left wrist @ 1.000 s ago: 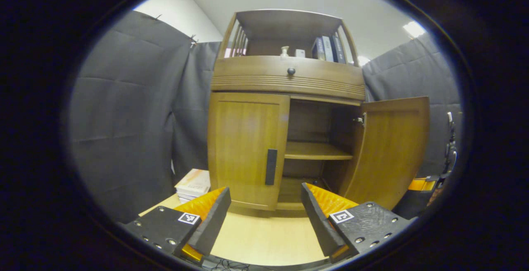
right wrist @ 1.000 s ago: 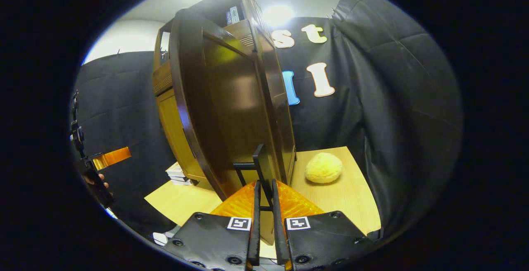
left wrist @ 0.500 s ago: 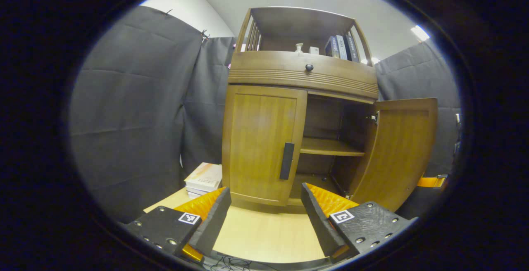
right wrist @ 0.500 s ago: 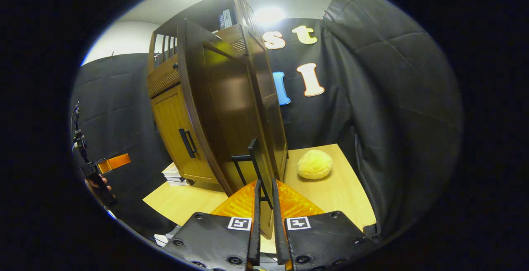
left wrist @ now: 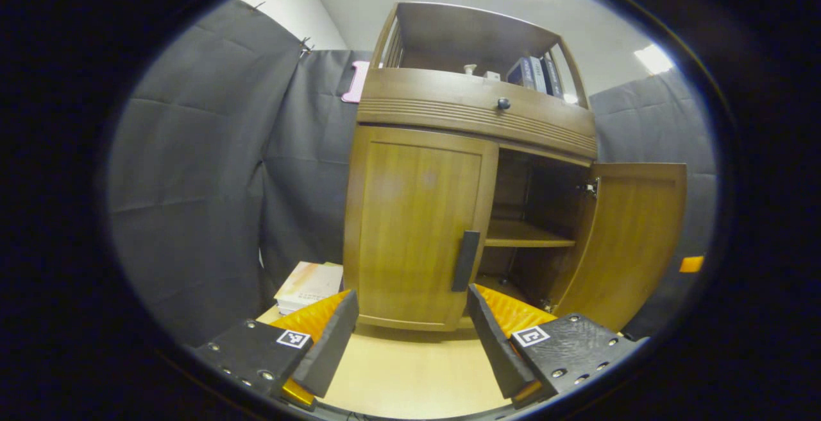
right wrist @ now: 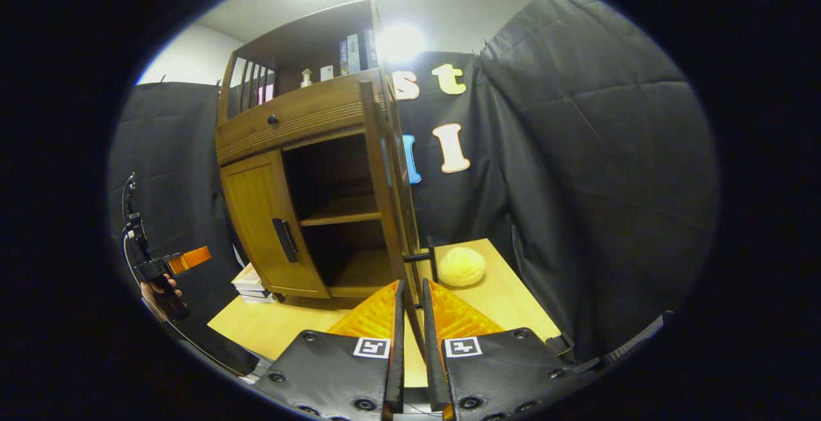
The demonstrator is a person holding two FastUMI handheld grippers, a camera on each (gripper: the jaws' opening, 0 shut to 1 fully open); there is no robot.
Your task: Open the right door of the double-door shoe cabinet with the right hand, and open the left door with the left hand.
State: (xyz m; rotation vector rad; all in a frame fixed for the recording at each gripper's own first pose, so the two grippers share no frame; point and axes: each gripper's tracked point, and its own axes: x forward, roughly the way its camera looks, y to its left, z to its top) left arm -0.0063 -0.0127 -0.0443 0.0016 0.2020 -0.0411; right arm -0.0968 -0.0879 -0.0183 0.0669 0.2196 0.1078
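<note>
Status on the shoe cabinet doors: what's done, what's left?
Done: right door stands swung wide, shelf exposed. In hand: right gripper sits nearly closed at that door's edge; open left gripper faces the left door handle. Left: left door, shut.

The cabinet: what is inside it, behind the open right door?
Inside the cabinet, behind the open right door, a bare wooden shelf and the floor board below show. The half behind the closed left door is covered.
</note>
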